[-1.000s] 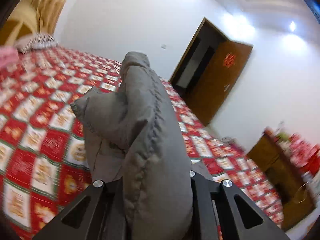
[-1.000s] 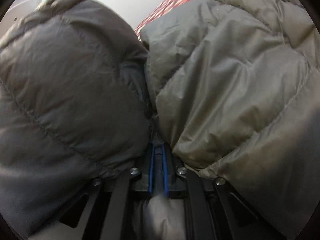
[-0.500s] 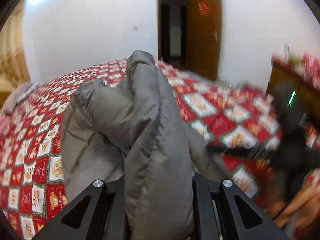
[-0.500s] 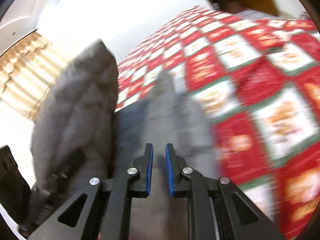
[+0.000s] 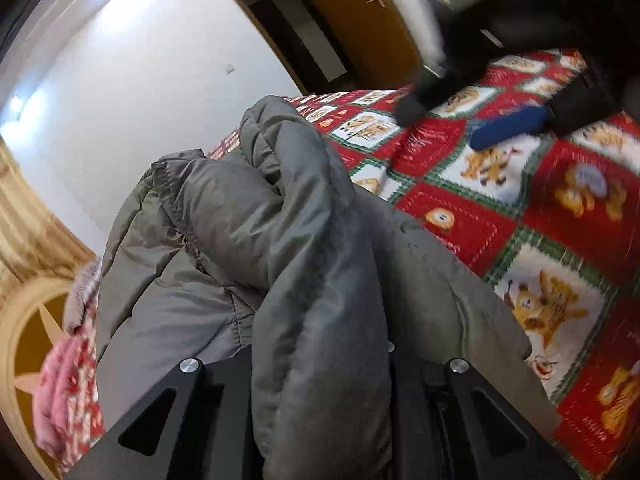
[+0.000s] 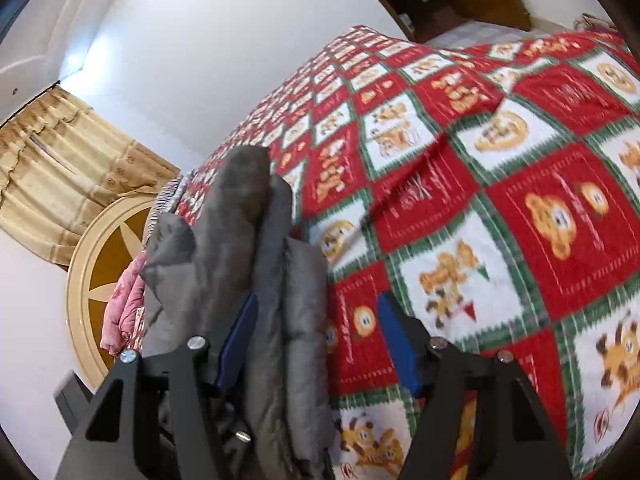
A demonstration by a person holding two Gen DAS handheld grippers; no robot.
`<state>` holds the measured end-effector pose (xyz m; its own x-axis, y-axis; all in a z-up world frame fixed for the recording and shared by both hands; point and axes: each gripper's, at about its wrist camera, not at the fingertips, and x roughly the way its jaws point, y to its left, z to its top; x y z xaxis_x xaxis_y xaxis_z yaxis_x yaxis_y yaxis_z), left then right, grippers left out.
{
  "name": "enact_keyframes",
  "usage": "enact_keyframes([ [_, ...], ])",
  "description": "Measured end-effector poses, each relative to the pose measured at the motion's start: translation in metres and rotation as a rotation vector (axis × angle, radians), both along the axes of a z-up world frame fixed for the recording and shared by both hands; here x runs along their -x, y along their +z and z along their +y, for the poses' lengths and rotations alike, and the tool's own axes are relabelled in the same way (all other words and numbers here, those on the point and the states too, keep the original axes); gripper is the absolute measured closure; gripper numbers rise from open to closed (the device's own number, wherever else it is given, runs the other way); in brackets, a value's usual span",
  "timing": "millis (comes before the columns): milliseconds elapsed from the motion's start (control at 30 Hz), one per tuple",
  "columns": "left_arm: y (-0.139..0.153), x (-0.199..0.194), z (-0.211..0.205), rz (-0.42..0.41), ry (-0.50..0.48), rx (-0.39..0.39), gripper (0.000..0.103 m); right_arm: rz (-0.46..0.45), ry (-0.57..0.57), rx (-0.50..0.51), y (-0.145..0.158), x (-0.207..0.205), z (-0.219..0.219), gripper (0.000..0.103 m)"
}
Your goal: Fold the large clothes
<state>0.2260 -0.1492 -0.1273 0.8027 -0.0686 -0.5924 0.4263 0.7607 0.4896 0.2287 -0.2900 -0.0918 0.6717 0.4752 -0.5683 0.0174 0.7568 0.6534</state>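
Observation:
A grey puffy jacket (image 5: 240, 220) is bunched up in front of my left gripper (image 5: 320, 360). A thick fold of it fills the gap between the fingers, whose jaws are starting to open while still pinching it. The jacket hangs just over the red, white and green patchwork bedspread (image 5: 540, 240). In the right wrist view my right gripper (image 6: 316, 304) is opening wide. A fold of the jacket (image 6: 236, 208) leans on its left blue pad (image 6: 240, 332), while the right pad (image 6: 396, 344) stands free over the bedspread (image 6: 500, 200). The right gripper (image 5: 442, 126) shows blurred at the left view's upper right.
A round wooden headboard (image 6: 104, 264) and a pink pillow (image 6: 120, 308) lie at the bed's far end, with tan curtains (image 6: 68, 160) behind. A brown door (image 5: 352, 20) stands open in the white wall. Bedspread stretches to the right of the jacket.
My right gripper has let go of the jacket and its jaws have spread wide. The left view has rolled and dropped towards the bed, still pinching the fold; the right gripper has entered its upper right.

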Motion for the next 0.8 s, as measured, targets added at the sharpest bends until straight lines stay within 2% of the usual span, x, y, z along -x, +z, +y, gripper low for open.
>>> enact_keyframes([
  [167,-0.012,0.007,-0.006,-0.043,-0.034,-0.061,0.087,-0.033,0.097,0.074,0.021,-0.018,0.016,0.036],
  [233,-0.017,0.010,-0.006,-0.063,-0.047,-0.081,0.087,-0.030,0.152,0.112,0.028,-0.025,0.026,0.016],
  [300,-0.021,0.016,-0.008,-0.086,-0.061,-0.102,0.087,-0.043,0.213,0.162,0.030,-0.034,0.040,0.011],
  [367,-0.024,0.021,-0.006,-0.102,-0.074,-0.121,0.087,-0.046,0.279,0.218,0.033,-0.042,0.056,0.011],
  [467,-0.023,0.023,-0.004,-0.107,-0.081,-0.120,0.087,-0.046,0.373,0.221,0.032,-0.051,0.074,0.010],
  [800,-0.025,0.025,-0.006,-0.109,-0.100,-0.103,0.087,-0.038,0.509,0.476,0.024,-0.074,0.122,0.010],
])
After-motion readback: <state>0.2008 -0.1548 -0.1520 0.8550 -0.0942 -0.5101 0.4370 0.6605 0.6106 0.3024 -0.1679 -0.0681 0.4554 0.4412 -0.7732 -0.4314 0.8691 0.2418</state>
